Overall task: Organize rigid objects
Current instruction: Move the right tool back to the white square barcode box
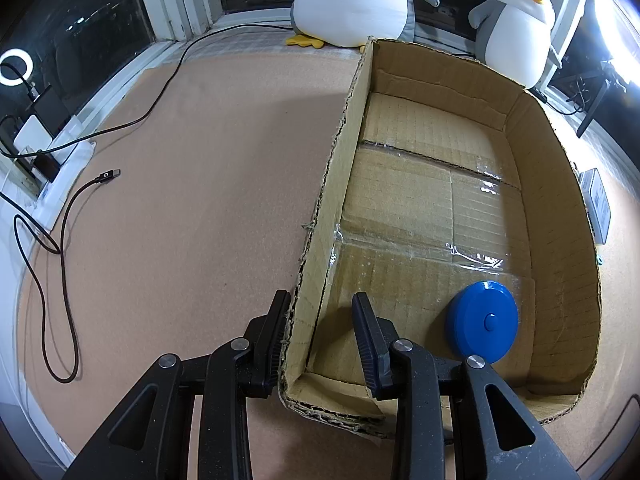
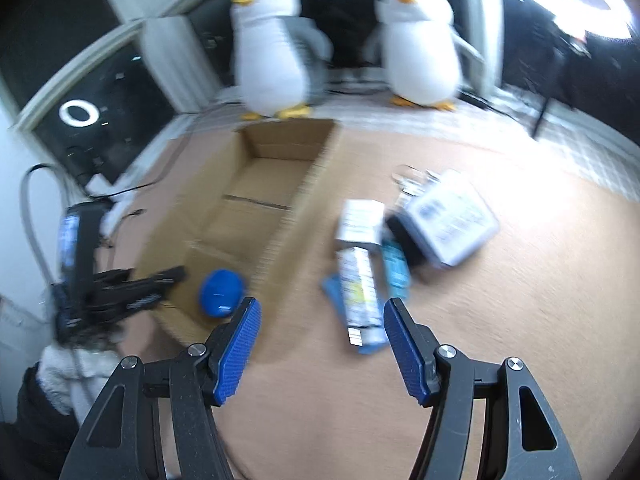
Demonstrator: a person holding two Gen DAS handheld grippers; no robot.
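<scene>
An open cardboard box lies on the brown table with a blue round disc in its near right corner. My left gripper straddles the box's left wall near the front corner and is shut on it, one finger outside and one inside. In the blurred right wrist view the box and disc lie at the left, with my left gripper at the box corner. My right gripper is open and empty above the table. Just ahead lie a white tube, a white carton, a teal packet and a clear case.
Two plush penguins stand on the sill behind the box. A black USB cable loops over the table to the box's left. A small white box lies outside the box's right wall. A person's fleece sleeve shows at lower left.
</scene>
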